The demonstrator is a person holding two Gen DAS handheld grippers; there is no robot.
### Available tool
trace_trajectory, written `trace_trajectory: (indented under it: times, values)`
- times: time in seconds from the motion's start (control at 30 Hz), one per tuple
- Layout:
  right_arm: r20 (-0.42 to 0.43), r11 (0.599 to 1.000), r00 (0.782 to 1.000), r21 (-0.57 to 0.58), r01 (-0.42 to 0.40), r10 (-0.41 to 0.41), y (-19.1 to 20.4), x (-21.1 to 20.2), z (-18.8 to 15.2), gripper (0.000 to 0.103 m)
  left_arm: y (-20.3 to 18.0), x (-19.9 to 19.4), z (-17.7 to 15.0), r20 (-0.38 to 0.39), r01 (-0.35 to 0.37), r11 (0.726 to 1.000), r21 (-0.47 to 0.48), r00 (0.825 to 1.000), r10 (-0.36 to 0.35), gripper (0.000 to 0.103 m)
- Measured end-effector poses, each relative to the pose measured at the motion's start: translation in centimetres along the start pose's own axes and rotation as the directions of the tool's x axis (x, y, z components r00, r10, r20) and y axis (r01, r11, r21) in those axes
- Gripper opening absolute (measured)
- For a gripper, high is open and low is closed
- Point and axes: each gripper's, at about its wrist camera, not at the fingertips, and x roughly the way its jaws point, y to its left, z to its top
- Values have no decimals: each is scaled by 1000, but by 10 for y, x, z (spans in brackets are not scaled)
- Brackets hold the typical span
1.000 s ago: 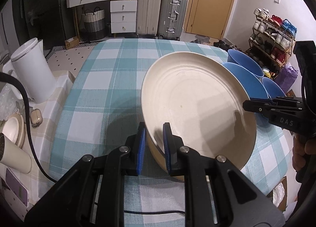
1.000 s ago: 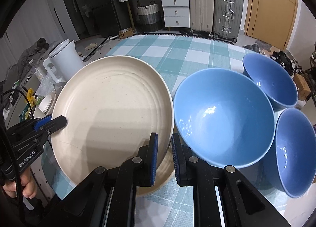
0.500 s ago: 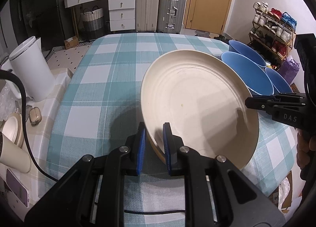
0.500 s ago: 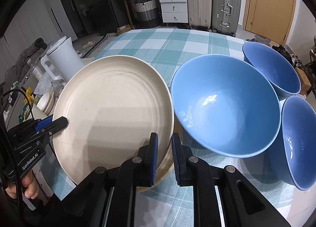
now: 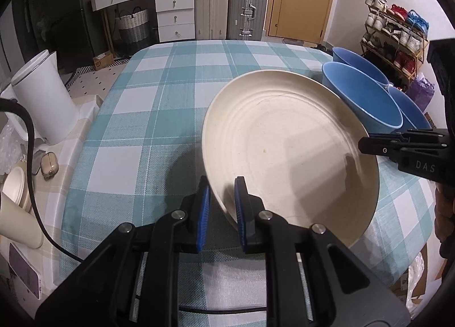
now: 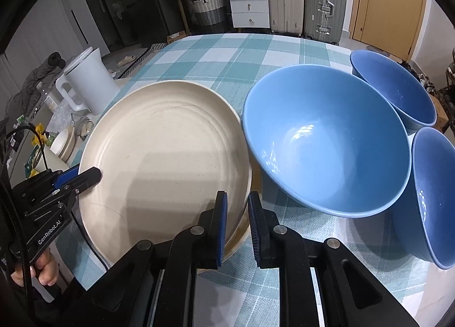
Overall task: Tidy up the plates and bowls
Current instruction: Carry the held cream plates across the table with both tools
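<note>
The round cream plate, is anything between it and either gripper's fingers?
Nothing visible. The left gripper straddles the round cream plate's near rim, and the right gripper straddles the opposite rim, beside the large blue bowl.

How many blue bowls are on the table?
3, all right of the cream plate: a big near bowl, a far bowl, a right-edge bowl. More could be out of frame.

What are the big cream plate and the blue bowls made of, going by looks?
Large round cream plate: matte, faintly speckled, no glare, concentric ridges; looks like wheat-straw or bamboo-fibre plastic, possibly unglazed ceramic. Nearest deep blue bowl: smooth, semi-gloss, soft window highlights inside; glazed ceramic or melamine, cannot tell which. The other two blue bowls look the same.
</note>
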Motion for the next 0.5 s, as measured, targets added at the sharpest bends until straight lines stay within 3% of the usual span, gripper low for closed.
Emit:
trace_trajectory:
  times: [0.5]
  values:
    - [-30,1000,999,2,22,-22,-3,16,-3,16,-10,22,-7,-8,-42,998,49,999,43,13]
